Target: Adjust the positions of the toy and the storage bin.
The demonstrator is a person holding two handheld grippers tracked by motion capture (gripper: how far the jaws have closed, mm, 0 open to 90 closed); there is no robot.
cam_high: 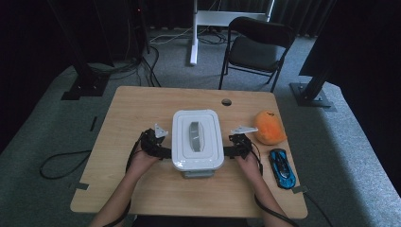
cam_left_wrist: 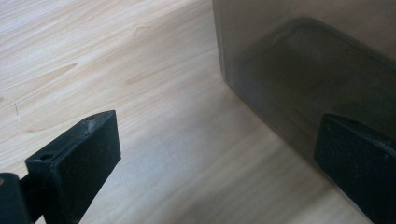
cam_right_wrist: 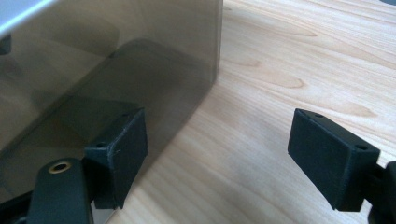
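Note:
A white lidded container (cam_high: 197, 139) with a grey handle on its lid stands mid-table. My left gripper (cam_high: 163, 152) sits against its left side, my right gripper (cam_high: 229, 151) against its right side. In the left gripper view the jaws stand wide apart, one pad (cam_left_wrist: 359, 163) against the container's translucent wall (cam_left_wrist: 303, 70), the other pad (cam_left_wrist: 79, 161) over bare wood. In the right gripper view one pad (cam_right_wrist: 121, 151) lies by the container wall (cam_right_wrist: 116, 60), the other pad (cam_right_wrist: 331, 156) over the table. Both are open and hold nothing.
An orange plush fruit (cam_high: 268, 126) and a blue toy car (cam_high: 282, 168) lie on the wooden table (cam_high: 142, 104) right of the container. A cable hole (cam_high: 226, 101) is near the far edge. A black chair (cam_high: 255, 47) stands beyond the table.

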